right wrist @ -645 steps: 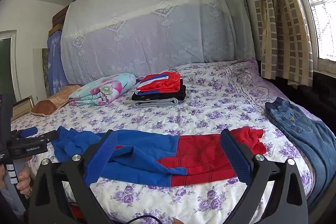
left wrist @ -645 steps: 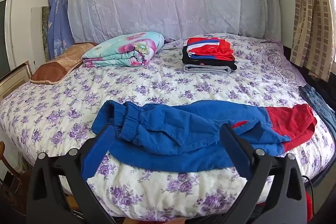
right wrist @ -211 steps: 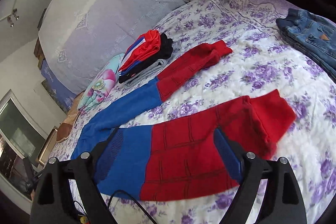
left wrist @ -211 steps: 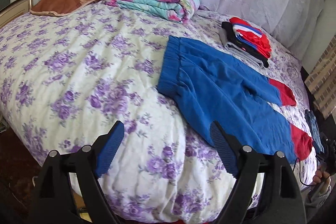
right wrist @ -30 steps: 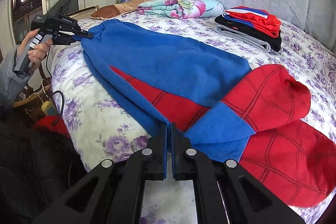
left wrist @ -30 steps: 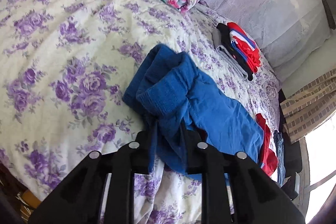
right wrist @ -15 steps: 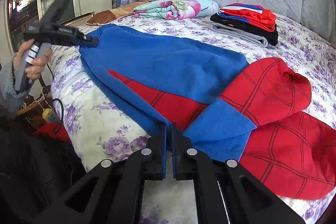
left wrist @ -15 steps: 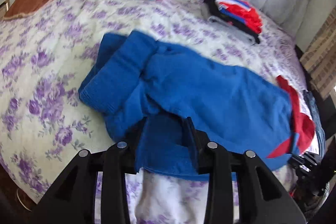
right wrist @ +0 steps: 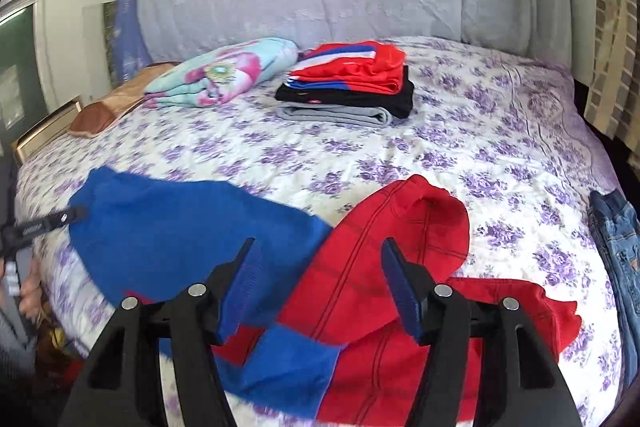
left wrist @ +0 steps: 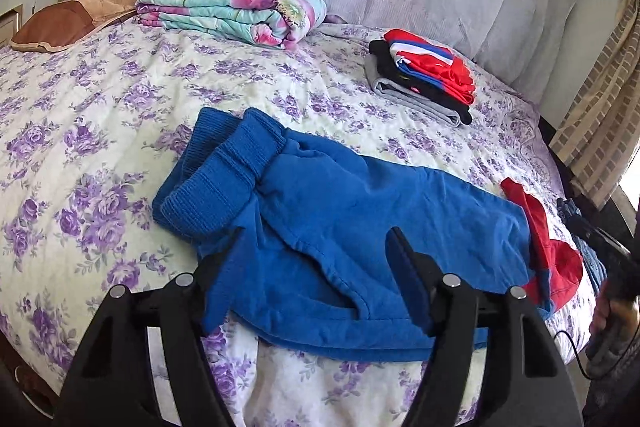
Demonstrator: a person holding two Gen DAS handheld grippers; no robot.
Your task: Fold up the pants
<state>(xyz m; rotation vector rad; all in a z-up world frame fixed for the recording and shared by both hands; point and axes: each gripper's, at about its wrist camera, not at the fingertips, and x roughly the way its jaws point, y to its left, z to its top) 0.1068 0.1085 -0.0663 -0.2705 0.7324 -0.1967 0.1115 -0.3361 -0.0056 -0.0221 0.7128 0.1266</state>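
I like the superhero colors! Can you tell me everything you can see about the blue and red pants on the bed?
The pants look like thick, soft knit: blue on top with a ribbed waistband, red lower legs with dark web-like lines. They lie along the near edge of the flowery bedspread, one leg laid over the other, with the waistband rumpled and the red ends bunched. The left tool and right tool have just been opening; both hover over the cloth, pinching nothing.

Both grippers, left gripper [left wrist: 312, 267] and right gripper [right wrist: 320, 283], released the pants [left wrist: 360, 227]; jaws just opened, legs now folded together.
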